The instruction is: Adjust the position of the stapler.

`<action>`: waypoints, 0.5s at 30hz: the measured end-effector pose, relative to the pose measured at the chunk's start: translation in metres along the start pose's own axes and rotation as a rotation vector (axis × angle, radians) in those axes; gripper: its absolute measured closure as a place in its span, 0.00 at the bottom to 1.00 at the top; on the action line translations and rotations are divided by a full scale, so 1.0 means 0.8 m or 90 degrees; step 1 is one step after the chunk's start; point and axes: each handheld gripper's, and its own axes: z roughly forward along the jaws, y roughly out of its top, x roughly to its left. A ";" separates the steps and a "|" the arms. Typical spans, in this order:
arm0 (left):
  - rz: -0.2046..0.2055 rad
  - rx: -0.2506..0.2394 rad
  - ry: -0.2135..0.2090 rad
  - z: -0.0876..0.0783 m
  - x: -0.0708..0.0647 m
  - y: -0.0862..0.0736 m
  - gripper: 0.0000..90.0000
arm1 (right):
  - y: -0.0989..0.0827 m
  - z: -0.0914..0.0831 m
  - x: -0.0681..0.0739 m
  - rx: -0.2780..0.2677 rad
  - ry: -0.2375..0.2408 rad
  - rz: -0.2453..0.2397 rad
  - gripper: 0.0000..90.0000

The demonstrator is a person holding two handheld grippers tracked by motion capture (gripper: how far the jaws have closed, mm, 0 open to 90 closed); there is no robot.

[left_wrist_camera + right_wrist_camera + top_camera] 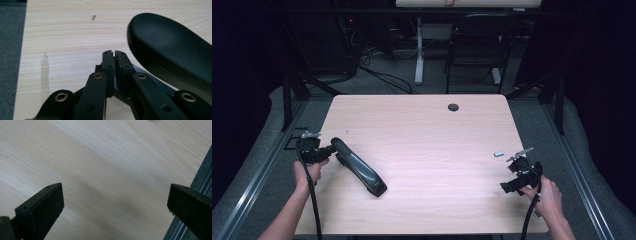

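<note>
My left gripper (114, 53), jaws closed together beside the raised rear end of the black stapler (358, 167) lying at the table's (432, 145) left, grips nothing yet; my right gripper (520, 176) waits wide open, so the work remains ahead.

Looks like a lab or test room set up for recording. A plain wood-top desk (422, 125) sits on grey carpet (542, 125) inside a dark metal frame (287, 100), with loose cables (382, 75) on the floor, a black chair (474, 50) behind and black curtains around.
</note>
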 end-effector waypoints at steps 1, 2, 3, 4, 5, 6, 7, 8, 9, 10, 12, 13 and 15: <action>0.005 0.006 -0.005 0.000 0.000 0.000 0.96 | 0.000 0.000 0.000 -0.001 0.003 0.002 0.00; 0.008 0.004 -0.003 0.002 -0.001 -0.001 0.96 | 0.000 0.000 0.000 -0.001 0.004 0.003 0.00; 0.012 0.010 0.002 0.004 -0.002 -0.001 0.96 | 0.000 0.001 0.000 0.001 0.001 0.000 0.00; 0.015 0.019 0.007 0.007 -0.002 -0.002 0.96 | 0.000 0.001 0.000 0.003 0.003 -0.001 0.00; 0.017 0.022 0.015 0.011 -0.002 -0.004 0.96 | 0.000 0.001 0.000 0.003 0.003 -0.001 0.00; 0.020 0.031 0.023 0.016 0.000 -0.005 0.96 | 0.000 0.002 0.001 0.002 0.008 0.000 0.00; 0.023 0.034 0.038 0.019 0.001 -0.007 0.96 | 0.000 0.002 0.001 0.002 0.008 0.000 0.00; 0.028 0.040 0.049 0.026 0.004 -0.009 0.97 | 0.000 0.002 0.001 0.001 0.009 0.000 0.00; 0.025 0.041 0.060 0.030 0.007 -0.011 0.97 | 0.000 0.002 0.001 0.001 0.009 0.000 0.00; 0.019 0.041 0.070 0.033 0.011 -0.012 0.97 | 0.000 0.002 0.001 0.002 0.004 -0.003 0.00; 0.009 0.041 0.081 0.037 0.017 -0.014 0.97 | 0.000 0.001 0.001 0.001 0.005 -0.003 0.00; 0.002 0.042 0.081 0.040 0.021 -0.015 0.97 | 0.000 0.002 0.000 0.001 0.005 -0.002 0.00; -0.003 0.033 0.059 0.042 0.025 -0.016 0.98 | 0.000 0.003 -0.001 0.008 0.007 -0.004 0.00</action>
